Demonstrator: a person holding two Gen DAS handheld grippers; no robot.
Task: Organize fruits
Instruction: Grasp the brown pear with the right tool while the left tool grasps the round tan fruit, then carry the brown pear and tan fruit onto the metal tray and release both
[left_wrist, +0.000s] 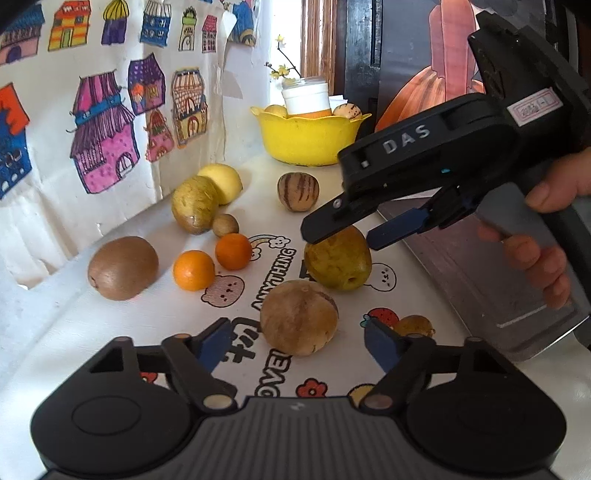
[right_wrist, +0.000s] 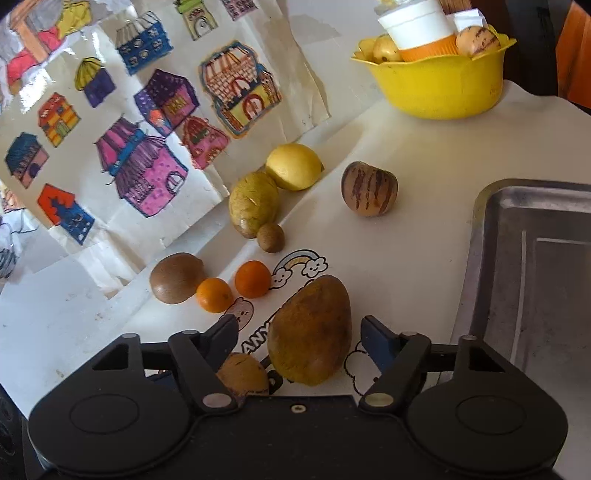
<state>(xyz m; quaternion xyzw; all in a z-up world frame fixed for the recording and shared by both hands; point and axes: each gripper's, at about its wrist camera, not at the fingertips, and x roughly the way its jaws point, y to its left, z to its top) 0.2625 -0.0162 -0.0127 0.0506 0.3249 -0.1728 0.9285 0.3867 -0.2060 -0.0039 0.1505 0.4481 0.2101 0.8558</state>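
Fingers (right_wrist: 373, 341) of the right gripper (right_wrist: 297, 341) spread wide around a mango (right_wrist: 310, 332); metal tray (right_wrist: 532, 266) edge lies just right.

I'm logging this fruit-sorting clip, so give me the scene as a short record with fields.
surface: white cloth with cartoon prints
loose fruit: two small oranges, kiwi, lemon, striped melon
right tongs: open, straddling a brownish-green fruit
left tongs: open, behind a round tan fruit
containers: yellow bowl holding fruit and a cup; metal tray, no fruit in the visible part
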